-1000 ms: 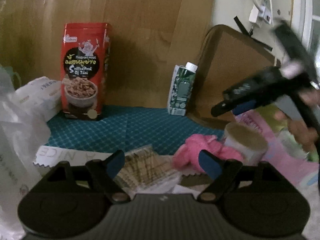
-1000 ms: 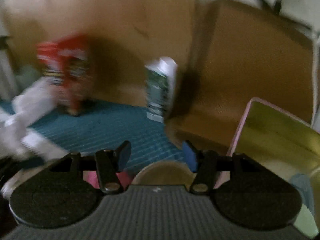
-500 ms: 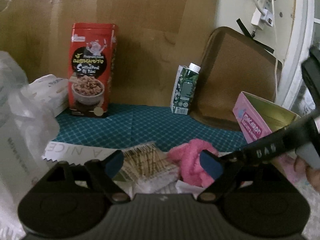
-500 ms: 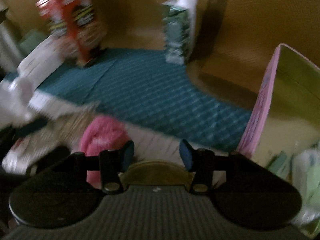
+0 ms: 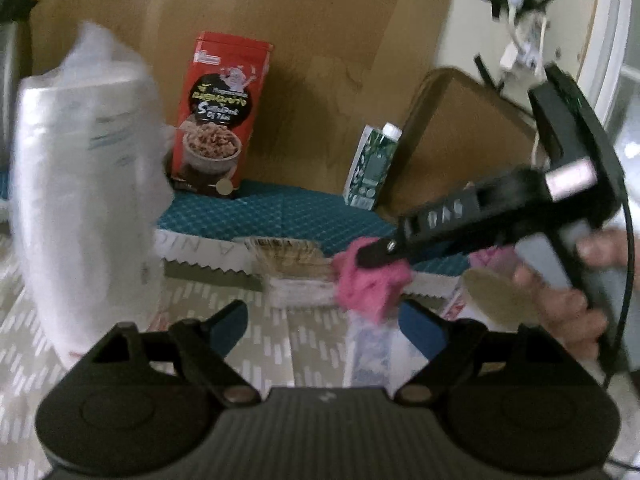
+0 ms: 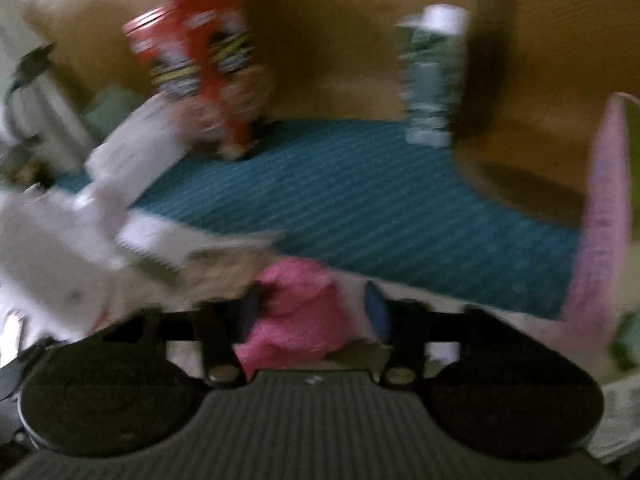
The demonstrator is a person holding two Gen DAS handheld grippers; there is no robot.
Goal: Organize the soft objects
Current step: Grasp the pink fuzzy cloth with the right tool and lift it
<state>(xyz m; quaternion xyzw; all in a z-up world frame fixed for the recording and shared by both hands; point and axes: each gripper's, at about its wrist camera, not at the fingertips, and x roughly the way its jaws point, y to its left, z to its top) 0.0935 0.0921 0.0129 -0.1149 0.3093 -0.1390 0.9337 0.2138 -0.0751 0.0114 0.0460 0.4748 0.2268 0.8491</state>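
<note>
Blur hides whether the closing right tool (image 6: pixel 310 314) grips the pink cloth (image 6: pixel 298 312); left tool (image 5: pixel 322 326) released.

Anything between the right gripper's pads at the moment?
Yes: the pink fluffy cloth sits between the right gripper's pads, which have just been closing. Blurred in the right wrist view; the left wrist view agrees.

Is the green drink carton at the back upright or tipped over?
Upright. The green drink carton stands on its base at the far edge of the teal mat, white cap on top, beside the brown tray.
</note>
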